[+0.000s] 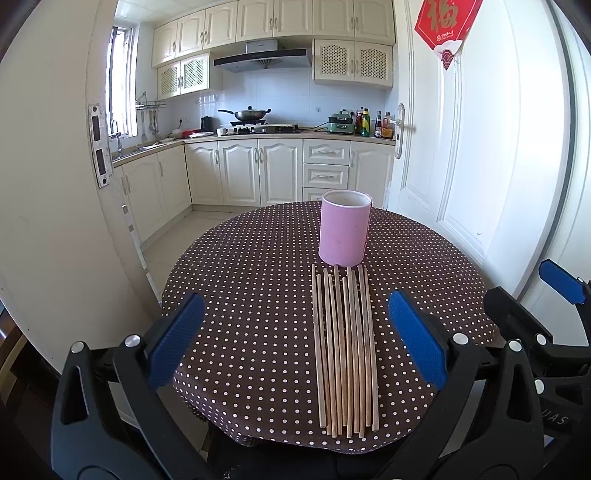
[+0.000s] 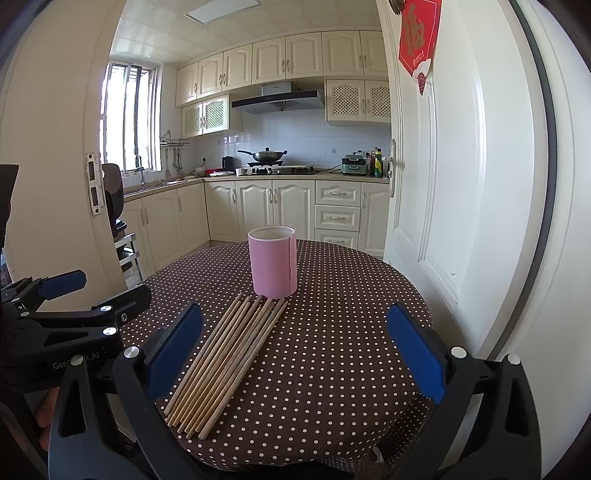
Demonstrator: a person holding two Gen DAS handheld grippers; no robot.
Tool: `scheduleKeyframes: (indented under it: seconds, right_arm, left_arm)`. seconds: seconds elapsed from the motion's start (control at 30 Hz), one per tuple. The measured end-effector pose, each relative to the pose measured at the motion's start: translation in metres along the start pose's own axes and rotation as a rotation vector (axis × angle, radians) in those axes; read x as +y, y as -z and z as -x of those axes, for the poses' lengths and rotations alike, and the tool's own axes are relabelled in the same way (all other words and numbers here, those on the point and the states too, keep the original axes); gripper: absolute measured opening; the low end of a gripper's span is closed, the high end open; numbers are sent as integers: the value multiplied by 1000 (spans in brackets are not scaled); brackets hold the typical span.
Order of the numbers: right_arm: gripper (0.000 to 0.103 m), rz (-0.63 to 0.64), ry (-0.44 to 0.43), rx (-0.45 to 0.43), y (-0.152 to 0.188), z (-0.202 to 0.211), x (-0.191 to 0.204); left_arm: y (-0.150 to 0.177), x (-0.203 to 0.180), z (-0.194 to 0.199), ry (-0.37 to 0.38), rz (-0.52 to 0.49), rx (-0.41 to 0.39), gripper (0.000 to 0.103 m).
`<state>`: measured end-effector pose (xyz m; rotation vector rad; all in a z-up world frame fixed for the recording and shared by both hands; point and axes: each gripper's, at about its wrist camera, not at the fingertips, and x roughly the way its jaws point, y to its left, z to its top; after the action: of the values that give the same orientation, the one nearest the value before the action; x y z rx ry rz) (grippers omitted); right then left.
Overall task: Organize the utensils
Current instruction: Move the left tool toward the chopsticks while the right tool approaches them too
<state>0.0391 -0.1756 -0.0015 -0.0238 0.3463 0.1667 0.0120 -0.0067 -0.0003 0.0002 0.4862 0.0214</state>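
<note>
Several wooden chopsticks (image 1: 345, 350) lie side by side on a round table with a brown polka-dot cloth (image 1: 251, 280), their far ends close to a pink cylindrical holder (image 1: 344, 232) that stands upright and looks empty. My left gripper (image 1: 295, 339) is open above the table's near edge, the chopsticks lying between its blue pads. The right wrist view shows the same chopsticks (image 2: 225, 365) and holder (image 2: 273, 262). My right gripper (image 2: 295, 350) is open too, with the chopsticks near its left pad. The left gripper (image 2: 66, 299) shows at the left there.
A white door (image 1: 461, 166) with a red paper sign (image 1: 445, 26) stands open right of the table. Beyond is a kitchen with cream cabinets, a stove with a wok (image 1: 249, 115) and a sink. The tablecloth (image 2: 351, 314) is bare right of the chopsticks.
</note>
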Motion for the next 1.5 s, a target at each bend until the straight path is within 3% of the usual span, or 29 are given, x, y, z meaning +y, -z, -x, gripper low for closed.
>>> scheduleKeyframes:
  seconds: [0.4, 0.63, 1.5]
  right_arm:
    - [96, -35, -16, 92, 6, -28, 2]
    - [96, -122, -107, 216, 16, -55, -3]
    - [96, -140, 22, 445, 26, -138, -9]
  left_arm:
    - [0, 9, -27, -29, 8, 77, 97]
    - [3, 17, -51, -34, 23, 143, 97]
    - [7, 39, -136, 8, 58, 346, 97]
